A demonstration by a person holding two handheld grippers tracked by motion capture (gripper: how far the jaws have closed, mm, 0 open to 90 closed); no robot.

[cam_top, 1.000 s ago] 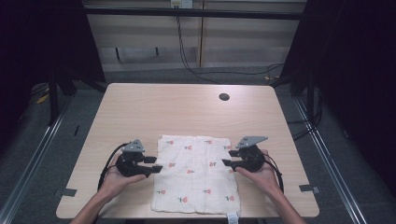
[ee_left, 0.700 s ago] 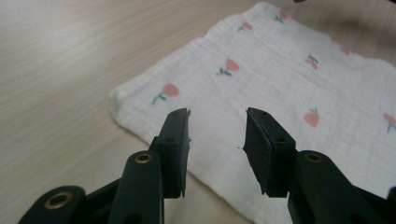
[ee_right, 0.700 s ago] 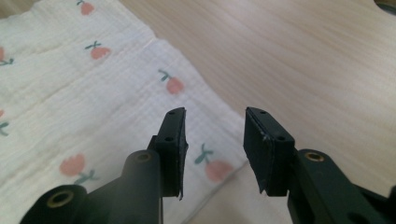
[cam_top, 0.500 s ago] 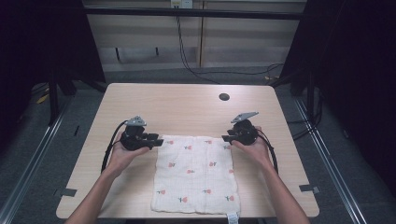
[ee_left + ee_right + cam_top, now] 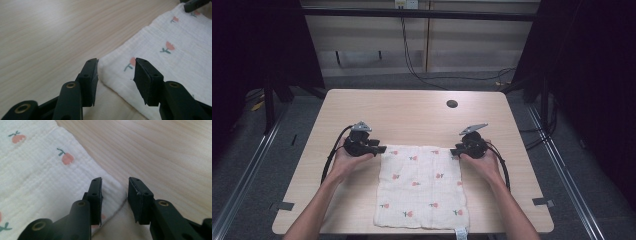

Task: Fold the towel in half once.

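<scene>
A white cloth (image 5: pixel 422 187) printed with small red flowers lies flat on the wooden table (image 5: pixel 412 117). My left gripper (image 5: pixel 379 149) sits at the cloth's far left corner. In the left gripper view that gripper (image 5: pixel 116 75) is open, its jaws have just been opening, and the cloth (image 5: pixel 172 57) has its corner lying between them, unpressed. My right gripper (image 5: pixel 455 150) is at the far right corner. The right gripper view shows it (image 5: pixel 115 195) open, jaws just closing, with the corner of the cloth (image 5: pixel 37 177) in the gap.
A dark round hole (image 5: pixel 452 104) marks the far side of the table. Grey tape pieces (image 5: pixel 285 205) (image 5: pixel 544 202) lie near the front corners. A small white tag (image 5: pixel 460 233) hangs from the cloth's near edge. Cables trail behind the table.
Both hands have slid away from the person along the cloth's side edges, from its middle to its far corners. The cloth lies where it was.
</scene>
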